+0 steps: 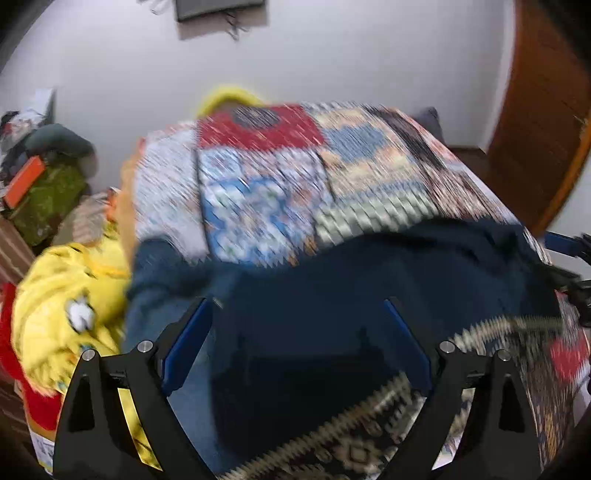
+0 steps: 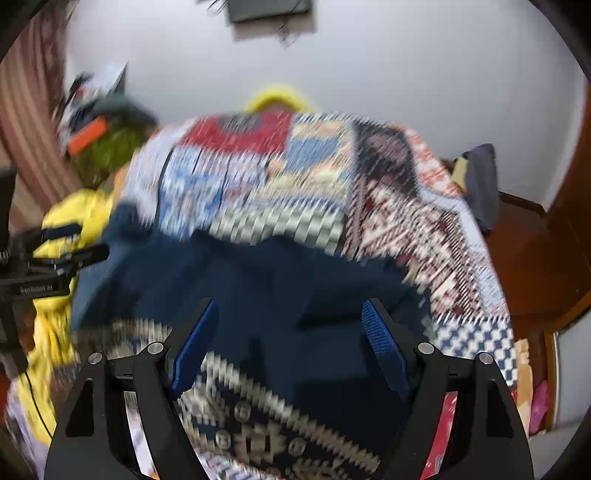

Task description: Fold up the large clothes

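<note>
Patchwork bedspread [image 1: 266, 192], navy garment [image 1: 332, 288] spread (blurred) beneath both gaping, empty hand-held grippers, left [image 1: 299, 343], right [image 2: 291, 347]

Both wrist views motion-smeared. Patchwork quilt [image 1: 266, 177] pattern streaked, motifs unreadable. Dark blue garment [image 1: 332, 295] shows no seams or folds; its near edge hidden behind gripper frames. Yellow garment [image 1: 66, 295] cut by left edge. Wall-mounted dark object [image 2: 269, 9] cropped at top.

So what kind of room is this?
Most likely a bedroom: a bed under a colourful patchwork quilt, a dark blue garment spread on it, and a brown wooden door in the white wall.
</note>
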`<action>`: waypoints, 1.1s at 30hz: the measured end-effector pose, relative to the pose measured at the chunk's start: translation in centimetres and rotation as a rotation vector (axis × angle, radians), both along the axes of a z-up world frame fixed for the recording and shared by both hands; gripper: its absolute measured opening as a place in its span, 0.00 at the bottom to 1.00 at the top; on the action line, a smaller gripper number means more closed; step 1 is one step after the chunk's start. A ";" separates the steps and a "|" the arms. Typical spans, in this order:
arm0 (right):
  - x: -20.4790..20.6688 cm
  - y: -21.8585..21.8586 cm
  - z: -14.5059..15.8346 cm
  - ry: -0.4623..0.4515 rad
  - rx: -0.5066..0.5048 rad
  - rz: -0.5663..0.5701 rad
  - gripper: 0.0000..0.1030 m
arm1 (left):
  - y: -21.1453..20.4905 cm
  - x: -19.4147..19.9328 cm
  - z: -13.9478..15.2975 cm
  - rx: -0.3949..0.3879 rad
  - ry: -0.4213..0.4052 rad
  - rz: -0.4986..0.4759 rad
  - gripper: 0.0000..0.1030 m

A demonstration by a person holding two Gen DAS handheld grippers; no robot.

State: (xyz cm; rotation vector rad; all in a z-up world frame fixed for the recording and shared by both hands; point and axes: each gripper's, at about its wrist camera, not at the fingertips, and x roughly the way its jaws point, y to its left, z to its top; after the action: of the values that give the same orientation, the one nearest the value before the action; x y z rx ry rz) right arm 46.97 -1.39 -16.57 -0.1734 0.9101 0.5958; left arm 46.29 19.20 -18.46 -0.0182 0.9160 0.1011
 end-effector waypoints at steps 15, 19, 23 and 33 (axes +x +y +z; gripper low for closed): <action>8.8 -2.3 -4.8 -0.003 -0.096 -0.343 0.72 | 0.1 1.4 -6.5 -0.019 0.080 0.075 0.90; 8.0 -3.9 -4.1 0.032 0.010 -0.360 0.73 | 2.3 0.9 -7.6 -0.056 0.106 0.128 0.90; 4.6 -3.0 -3.8 0.079 0.036 -0.215 0.74 | 3.5 -0.8 -8.2 -0.088 0.118 0.146 0.90; -3.1 -3.7 -5.7 0.004 -0.172 -0.055 0.76 | 5.8 -8.6 -8.7 -0.063 0.144 0.201 0.90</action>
State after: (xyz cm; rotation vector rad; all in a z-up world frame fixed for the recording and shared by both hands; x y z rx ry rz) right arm 43.91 -5.12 -22.29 -0.3008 0.9670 0.4674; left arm 37.69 24.99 -27.18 -0.1638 1.0593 0.2631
